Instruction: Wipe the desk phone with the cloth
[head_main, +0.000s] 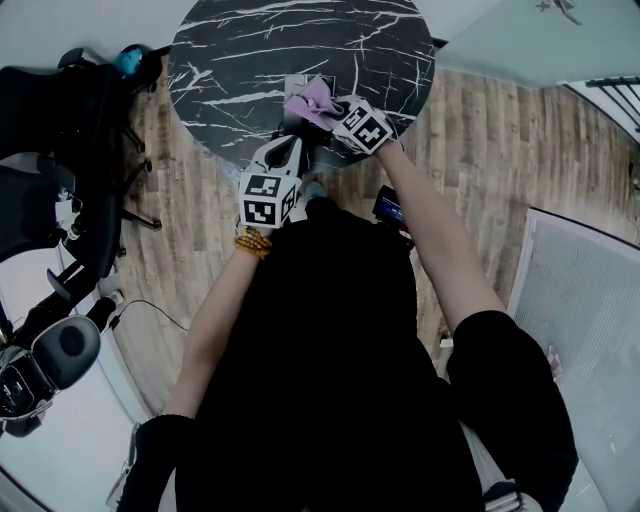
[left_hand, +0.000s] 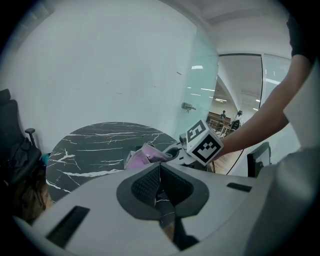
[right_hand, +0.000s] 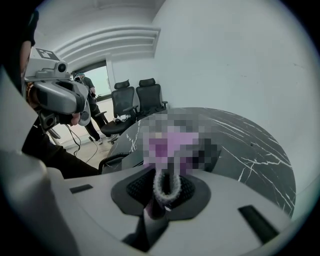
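Observation:
A pink-purple cloth (head_main: 316, 99) lies bunched on the desk phone (head_main: 296, 84) at the near edge of the round black marble table (head_main: 240, 50). My right gripper (head_main: 328, 108) is shut on the cloth's pale hem (right_hand: 166, 186); a mosaic patch hides most of the cloth and phone in the right gripper view. The phone's coiled cord (right_hand: 113, 160) hangs off the table edge. My left gripper (head_main: 296, 142) hovers just short of the table, behind and left of the right one. Its jaws (left_hand: 160, 172) are shut with nothing between them. From there I see the cloth (left_hand: 146, 154) and the right gripper's marker cube (left_hand: 203, 143).
Black office chairs (head_main: 60, 130) stand left of the table, and others (right_hand: 136, 100) show farther back with a person (right_hand: 88, 107) near them. A pale panel (head_main: 590, 320) lies on the wood floor at right. A glass wall (left_hand: 200, 80) stands behind the table.

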